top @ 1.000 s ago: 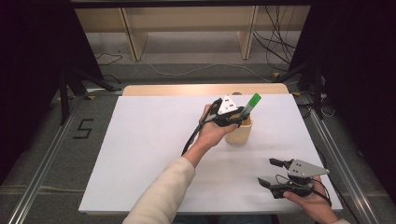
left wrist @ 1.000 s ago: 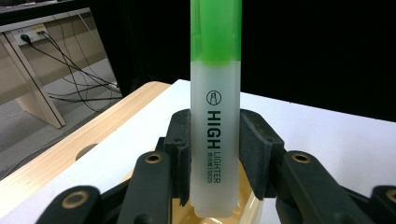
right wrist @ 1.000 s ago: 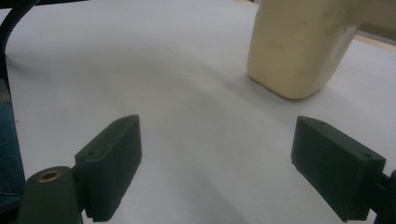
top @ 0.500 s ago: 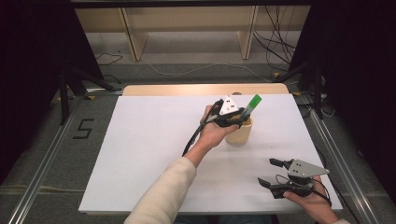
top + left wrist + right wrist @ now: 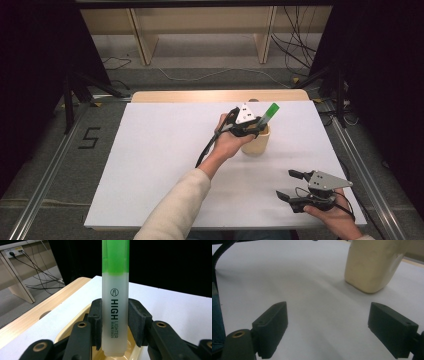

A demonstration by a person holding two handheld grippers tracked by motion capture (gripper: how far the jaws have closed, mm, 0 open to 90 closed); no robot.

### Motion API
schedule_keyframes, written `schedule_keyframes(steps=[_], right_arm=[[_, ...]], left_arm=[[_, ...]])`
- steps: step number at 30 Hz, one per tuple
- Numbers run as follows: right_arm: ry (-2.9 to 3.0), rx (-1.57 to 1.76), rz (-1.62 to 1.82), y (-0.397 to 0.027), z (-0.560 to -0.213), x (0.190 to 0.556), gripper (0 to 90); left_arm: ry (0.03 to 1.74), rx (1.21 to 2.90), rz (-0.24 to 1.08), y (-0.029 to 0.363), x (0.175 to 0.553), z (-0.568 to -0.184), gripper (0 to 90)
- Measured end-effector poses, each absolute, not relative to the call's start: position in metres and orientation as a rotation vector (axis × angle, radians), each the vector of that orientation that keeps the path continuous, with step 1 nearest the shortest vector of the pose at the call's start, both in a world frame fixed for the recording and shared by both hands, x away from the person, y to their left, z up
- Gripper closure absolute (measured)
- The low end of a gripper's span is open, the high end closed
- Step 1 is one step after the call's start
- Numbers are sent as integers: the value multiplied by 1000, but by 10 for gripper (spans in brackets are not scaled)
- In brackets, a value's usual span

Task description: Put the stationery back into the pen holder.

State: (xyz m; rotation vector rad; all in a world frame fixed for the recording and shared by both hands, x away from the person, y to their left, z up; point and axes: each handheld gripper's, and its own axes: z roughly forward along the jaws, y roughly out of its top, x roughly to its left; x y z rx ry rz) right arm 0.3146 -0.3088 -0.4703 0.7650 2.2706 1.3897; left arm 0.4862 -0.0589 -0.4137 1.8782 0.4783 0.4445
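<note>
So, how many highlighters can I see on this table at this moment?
1. The green highlighter is clamped by the left tool, its lower end inside the cream cup near the table's far side. The cup's inside is partly hidden, so another could be there.

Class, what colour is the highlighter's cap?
Bright green, on the highlighter; it shows best in the left gripper view.

The highlighter's [image 5: 115,290] cap top is cut off above.
</note>
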Motion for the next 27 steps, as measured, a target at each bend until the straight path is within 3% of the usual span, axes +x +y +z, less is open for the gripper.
schedule_keyframes(steps=[5,10,27], right_arm=[[2270,761,1389,-309,-470,315,169],[2272,764,1388,-309,-470,314,169],[2264,760,1397,-308,-470,315,169]], left_arm=[[471,1894,443,-57,486,-415,647],[474,1892,478,-54,483,-410,521],[496,1878,473,-31,462,-386,310]])
